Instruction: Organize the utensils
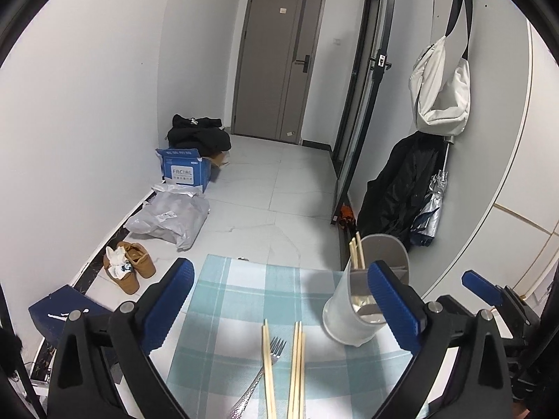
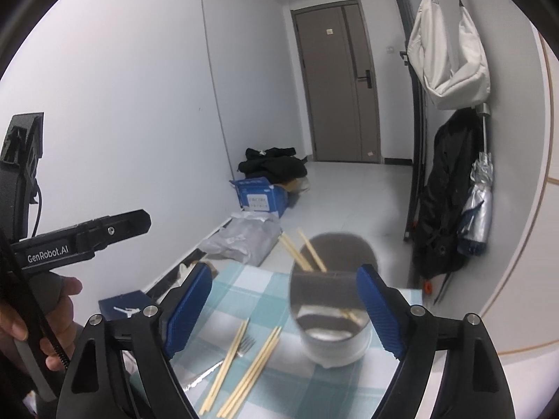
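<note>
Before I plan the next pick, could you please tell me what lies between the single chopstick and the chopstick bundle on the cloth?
The fork lies there, its tines between the single chopstick and the chopstick bundle, clearest in the left wrist view.

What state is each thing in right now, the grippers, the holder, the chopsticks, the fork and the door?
left gripper: open, holding nothing
right gripper: open, holding nothing
utensil holder: upright on the checked cloth, two chopsticks inside
loose chopsticks: lying flat on the cloth
fork: lying flat, between the loose chopsticks
door: closed
</note>
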`<state>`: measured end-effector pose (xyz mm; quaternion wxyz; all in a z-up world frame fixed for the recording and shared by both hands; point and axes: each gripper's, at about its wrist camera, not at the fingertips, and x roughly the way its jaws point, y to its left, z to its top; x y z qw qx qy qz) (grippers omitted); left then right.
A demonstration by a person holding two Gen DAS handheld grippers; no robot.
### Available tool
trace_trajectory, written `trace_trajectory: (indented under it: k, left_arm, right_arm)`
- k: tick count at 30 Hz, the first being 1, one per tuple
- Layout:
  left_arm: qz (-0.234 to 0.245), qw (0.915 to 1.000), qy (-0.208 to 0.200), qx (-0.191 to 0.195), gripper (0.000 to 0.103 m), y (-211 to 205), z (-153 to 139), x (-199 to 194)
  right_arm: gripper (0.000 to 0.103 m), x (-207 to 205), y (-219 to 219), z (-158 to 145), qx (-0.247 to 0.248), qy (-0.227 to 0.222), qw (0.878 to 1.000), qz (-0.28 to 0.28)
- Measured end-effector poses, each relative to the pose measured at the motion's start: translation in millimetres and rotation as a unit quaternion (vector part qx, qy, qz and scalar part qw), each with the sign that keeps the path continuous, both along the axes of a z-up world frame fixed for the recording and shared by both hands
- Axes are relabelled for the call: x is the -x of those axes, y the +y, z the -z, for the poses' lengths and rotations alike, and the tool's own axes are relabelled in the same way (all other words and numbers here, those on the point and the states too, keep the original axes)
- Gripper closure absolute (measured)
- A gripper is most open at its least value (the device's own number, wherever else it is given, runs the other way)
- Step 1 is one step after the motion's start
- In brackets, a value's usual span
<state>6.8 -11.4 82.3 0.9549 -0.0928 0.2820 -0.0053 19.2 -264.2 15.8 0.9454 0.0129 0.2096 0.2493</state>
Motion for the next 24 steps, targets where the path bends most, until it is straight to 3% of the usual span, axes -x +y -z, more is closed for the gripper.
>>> trace_trajectory:
  k: [6, 17, 24]
  left_arm:
    - [-0.003, 0.9997, -0.008, -0.024, 0.004, 3, 15, 15]
    - [-0.028, 0.9991, 0.031, -0.003, 0.004, 29, 56, 12]
    - [-0.034, 0.9968, 0.070, 0.019, 0.004, 42, 82, -1]
  right_arm:
    - [0.014, 16, 12, 23, 0.008, 0.007, 1.000, -0.005]
    - [0.013, 21, 37, 67, 0.031, 0.048, 0.998, -0.008]
    - [0.013, 4, 49, 98, 0.045, 0.097, 0.994, -0.010]
